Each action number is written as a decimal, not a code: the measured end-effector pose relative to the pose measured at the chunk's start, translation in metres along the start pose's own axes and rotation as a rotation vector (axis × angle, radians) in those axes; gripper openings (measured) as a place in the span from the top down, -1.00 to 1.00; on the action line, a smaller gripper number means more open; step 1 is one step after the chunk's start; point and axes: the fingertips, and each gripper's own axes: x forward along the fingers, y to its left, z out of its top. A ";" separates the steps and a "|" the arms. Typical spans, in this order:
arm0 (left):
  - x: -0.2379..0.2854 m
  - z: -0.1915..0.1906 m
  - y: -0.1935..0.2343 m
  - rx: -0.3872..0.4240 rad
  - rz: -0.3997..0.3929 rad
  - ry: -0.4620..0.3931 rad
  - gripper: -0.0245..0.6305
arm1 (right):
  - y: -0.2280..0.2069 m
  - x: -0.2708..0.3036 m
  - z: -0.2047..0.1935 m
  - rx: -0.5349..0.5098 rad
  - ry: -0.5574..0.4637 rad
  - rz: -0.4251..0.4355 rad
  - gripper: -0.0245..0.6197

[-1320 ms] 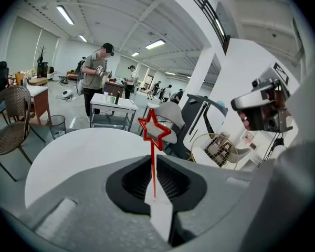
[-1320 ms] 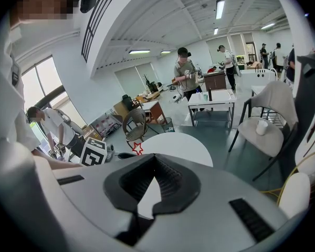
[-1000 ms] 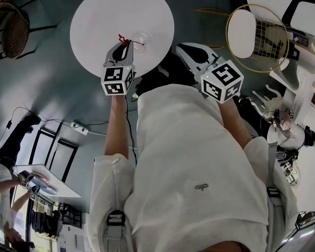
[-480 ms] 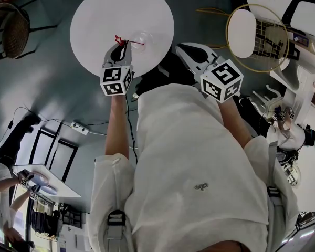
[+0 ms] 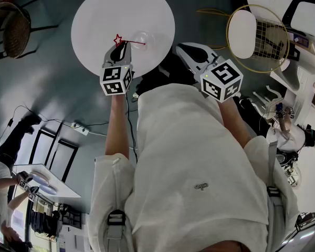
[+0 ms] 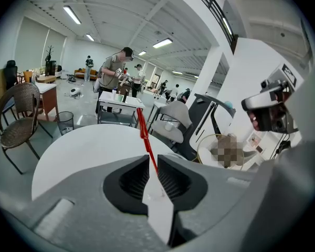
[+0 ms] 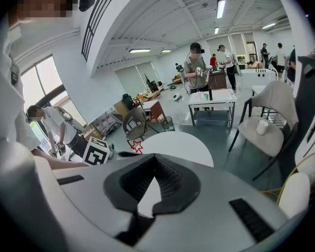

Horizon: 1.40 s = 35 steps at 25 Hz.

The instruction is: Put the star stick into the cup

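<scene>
No word or number can be read. Black-and-white square coded markers, bearing no letters, stand on the faces of the white cube point(image 5: 117, 80) on the left gripper point(image 5: 122, 44) and of the matching white cube point(image 5: 222, 80) on the right gripper point(image 5: 178, 48). A small dark emblem point(image 5: 201, 186) on the person's white shirt point(image 5: 189, 156) is too small to read.

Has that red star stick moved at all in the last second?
Yes, a little. The star stick, held in the shut left gripper, has shifted its star end leftward, farther from the clear cup on the round white table.
</scene>
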 end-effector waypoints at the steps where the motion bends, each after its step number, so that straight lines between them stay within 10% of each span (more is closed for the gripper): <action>1: 0.000 0.000 0.000 -0.001 0.000 0.001 0.81 | 0.000 0.000 0.001 0.000 -0.001 0.000 0.90; 35: -0.071 0.020 -0.017 -0.073 0.064 -0.157 0.78 | 0.040 0.024 0.021 -0.110 -0.041 0.117 0.90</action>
